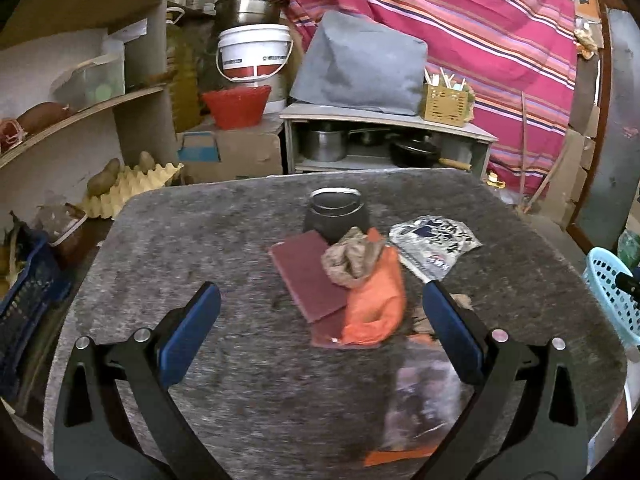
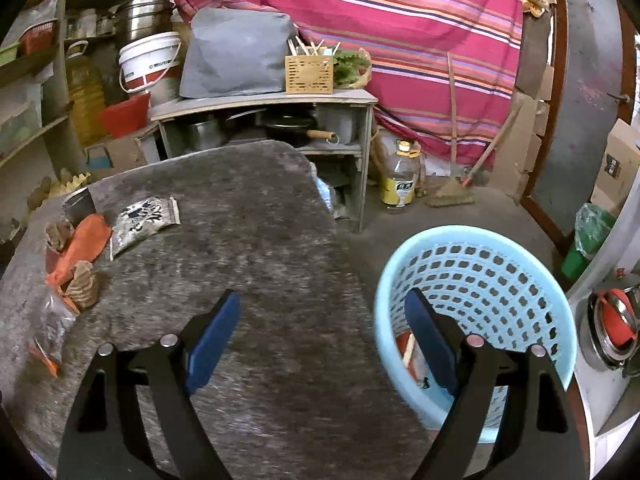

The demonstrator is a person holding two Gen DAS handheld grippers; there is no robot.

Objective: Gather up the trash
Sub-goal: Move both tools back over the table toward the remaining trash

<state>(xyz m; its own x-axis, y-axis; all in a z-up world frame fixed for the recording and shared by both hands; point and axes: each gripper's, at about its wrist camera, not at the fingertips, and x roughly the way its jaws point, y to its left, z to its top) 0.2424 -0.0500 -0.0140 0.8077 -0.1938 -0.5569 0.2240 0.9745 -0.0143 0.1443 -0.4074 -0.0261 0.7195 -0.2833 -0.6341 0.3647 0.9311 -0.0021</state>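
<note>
Lying crumpled on the grey table [image 1: 200,240], an orange wrapper [image 1: 374,304] faces released, empty left tongs [image 1: 320,312].

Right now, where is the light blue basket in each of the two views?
Left wrist view: light blue basket at the right edge, only partly seen, beside the table.
Right wrist view: the basket is lower right, behind the right fingers.
Shared landmark: the black-and-white wrapper on the table.

A cluttered home kitchen storeroom: stacked steel pots [image 1: 246,2], pans under a low shelf [image 1: 384,136], potatoes [image 1: 105,178] on egg trays.
</note>
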